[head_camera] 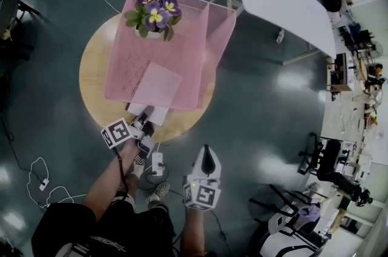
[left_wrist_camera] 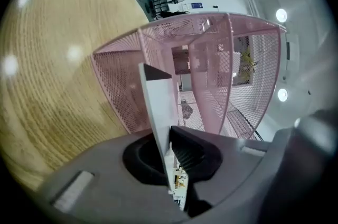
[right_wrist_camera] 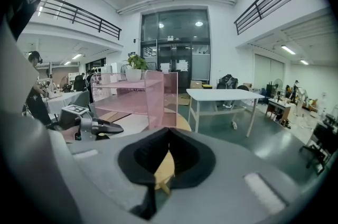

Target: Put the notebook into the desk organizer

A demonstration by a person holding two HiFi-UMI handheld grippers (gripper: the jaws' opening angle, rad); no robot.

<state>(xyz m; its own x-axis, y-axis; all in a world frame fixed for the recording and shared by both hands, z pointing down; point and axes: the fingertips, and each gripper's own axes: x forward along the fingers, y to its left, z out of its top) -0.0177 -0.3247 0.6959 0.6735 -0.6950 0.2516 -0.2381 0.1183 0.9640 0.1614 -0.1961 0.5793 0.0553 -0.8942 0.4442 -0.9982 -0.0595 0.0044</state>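
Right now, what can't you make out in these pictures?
- Cover of the notebook: the left gripper view shows it edge-on; in the head view the mesh of the pink organizer covers most of it.
- The plant pot: head view, leaves and blooms cover most of it.
- Clutter on the desks: head view's right edge, too small.

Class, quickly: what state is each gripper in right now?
Left gripper: closed on the notebook.
Right gripper: closed, holding nothing.
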